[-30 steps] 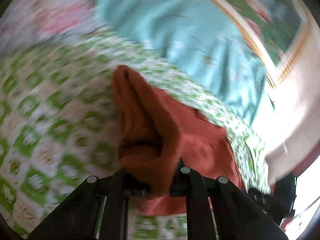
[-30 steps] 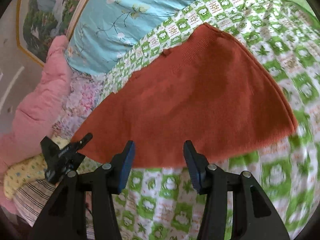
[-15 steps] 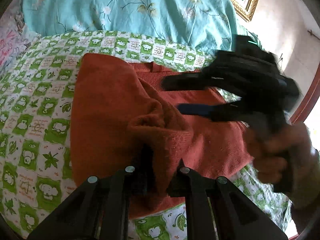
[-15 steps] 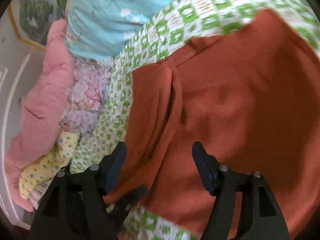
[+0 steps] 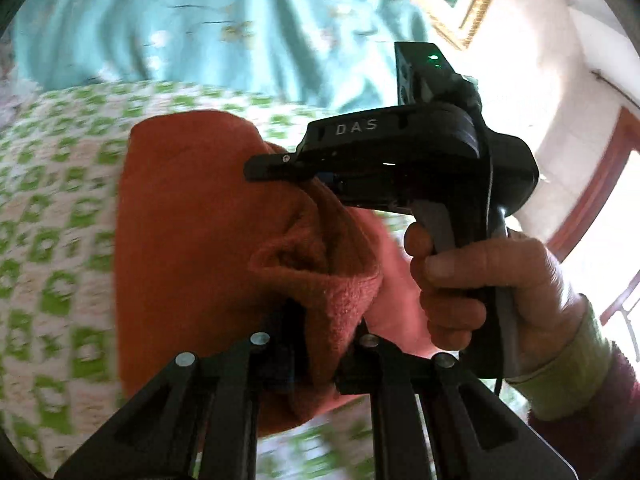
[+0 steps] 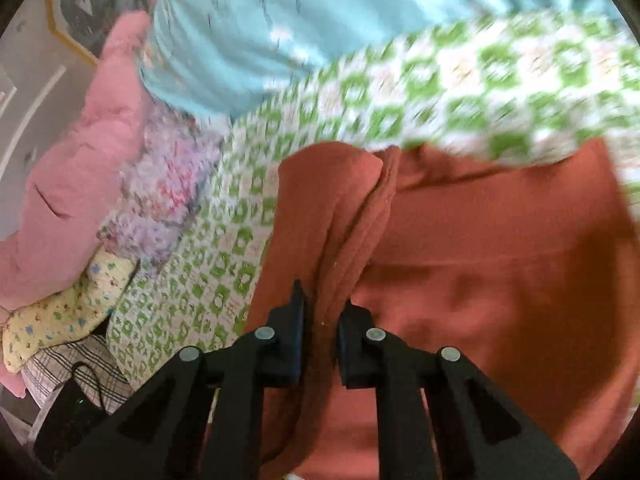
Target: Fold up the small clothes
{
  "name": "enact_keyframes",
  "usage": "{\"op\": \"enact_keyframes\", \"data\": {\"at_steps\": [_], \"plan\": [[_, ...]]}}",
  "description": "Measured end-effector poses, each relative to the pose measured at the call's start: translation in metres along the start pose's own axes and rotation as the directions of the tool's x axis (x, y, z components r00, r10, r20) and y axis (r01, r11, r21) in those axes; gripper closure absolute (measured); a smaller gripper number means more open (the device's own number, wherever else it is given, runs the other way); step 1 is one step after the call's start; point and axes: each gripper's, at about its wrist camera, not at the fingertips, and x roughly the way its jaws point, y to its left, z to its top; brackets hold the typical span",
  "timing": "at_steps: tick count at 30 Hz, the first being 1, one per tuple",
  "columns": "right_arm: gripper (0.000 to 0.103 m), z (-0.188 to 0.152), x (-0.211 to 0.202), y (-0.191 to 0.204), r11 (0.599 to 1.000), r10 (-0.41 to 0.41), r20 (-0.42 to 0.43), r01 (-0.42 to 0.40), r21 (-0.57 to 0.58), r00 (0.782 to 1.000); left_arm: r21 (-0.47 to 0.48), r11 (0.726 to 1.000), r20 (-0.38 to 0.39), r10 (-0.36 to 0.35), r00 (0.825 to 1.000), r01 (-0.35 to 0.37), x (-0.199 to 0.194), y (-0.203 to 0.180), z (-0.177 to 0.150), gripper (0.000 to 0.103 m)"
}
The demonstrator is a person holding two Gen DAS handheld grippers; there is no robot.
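Rust knit garment [image 6: 500, 248] on green-checked bedspread [image 6: 460, 92], bunched fold raised. Left claw [image 5: 324, 344] clamped on soft fold edge; right claw [image 6: 320, 332] pinching same ridge. Bedspread bare left of garment.

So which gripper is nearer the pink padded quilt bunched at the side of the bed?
Left, judging by the layout. The pink padded quilt lies off the right gripper's left side, and the left gripper sits on that side. Both clamp the rust-orange knitted garment.

Blurred green-checked sheet [image 6: 460, 92]; left tongs' [image 5: 326, 344] pads cloth-hidden.
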Motion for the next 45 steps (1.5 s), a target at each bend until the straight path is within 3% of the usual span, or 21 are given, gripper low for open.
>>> {"op": "enact_keyframes", "data": {"at_steps": [3,7,12,16,24,29,34,37,39,41,45], "plan": [[0.089,0.003,-0.038,-0.018,0.999,-0.045,0.044,0.045,-0.008,0.998,0.013,0.998,-0.016,-0.069,0.997,0.069,0.024,-0.031,0.006,0.092],[0.089,-0.004,-0.073,-0.062,0.993,-0.116,0.068,0.113,0.043,0.991,0.047,0.993,-0.063,-0.104,0.993,0.107,0.061,-0.061,0.0,0.092],[0.089,-0.02,-0.078,-0.108,0.981,-0.156,0.041,0.15,0.121,0.987,0.053,0.993,-0.123,-0.101,0.987,0.108,0.091,-0.08,-0.012,0.092],[0.089,-0.021,-0.093,-0.116,0.986,-0.122,0.089,0.11,0.129,0.988,0.066,0.989,-0.104,-0.125,0.987,0.132,0.091,-0.088,-0.011,0.09],[0.089,-0.032,-0.077,-0.139,0.977,-0.14,0.068,0.127,0.173,0.988,0.032,0.988,-0.17,-0.145,0.975,0.152,0.108,-0.082,-0.022,0.088],[0.077,-0.038,-0.084,-0.138,0.973,-0.163,0.082,0.146,0.18,0.983,0.03,0.979,-0.214,-0.192,0.958,0.203,0.095,-0.08,-0.028,0.065],[0.035,-0.05,-0.103,-0.131,0.96,-0.248,0.111,0.229,0.161,0.962,0.011,0.972,-0.214,-0.226,0.95,0.233,0.049,-0.059,-0.033,0.055],[0.035,-0.057,-0.111,-0.13,0.963,-0.241,0.118,0.221,0.157,0.963,-0.034,0.977,-0.171,-0.215,0.962,0.212,0.021,-0.033,-0.027,0.046],[0.035,-0.06,-0.112,-0.131,0.967,-0.215,0.108,0.196,0.166,0.971,-0.065,0.986,-0.134,-0.16,0.978,0.153,0.005,-0.009,-0.019,0.041],[0.034,-0.064,-0.112,-0.132,0.97,-0.187,0.097,0.169,0.174,0.977,-0.089,0.99,-0.112,-0.12,0.986,0.11,-0.001,0.01,-0.008,0.027],[0.032,-0.068,-0.105,-0.135,0.972,-0.152,0.073,0.135,0.193,0.986,-0.197,0.979,-0.139,-0.086,0.987,0.057,0.008,0.055,0.004,0.023]]}}
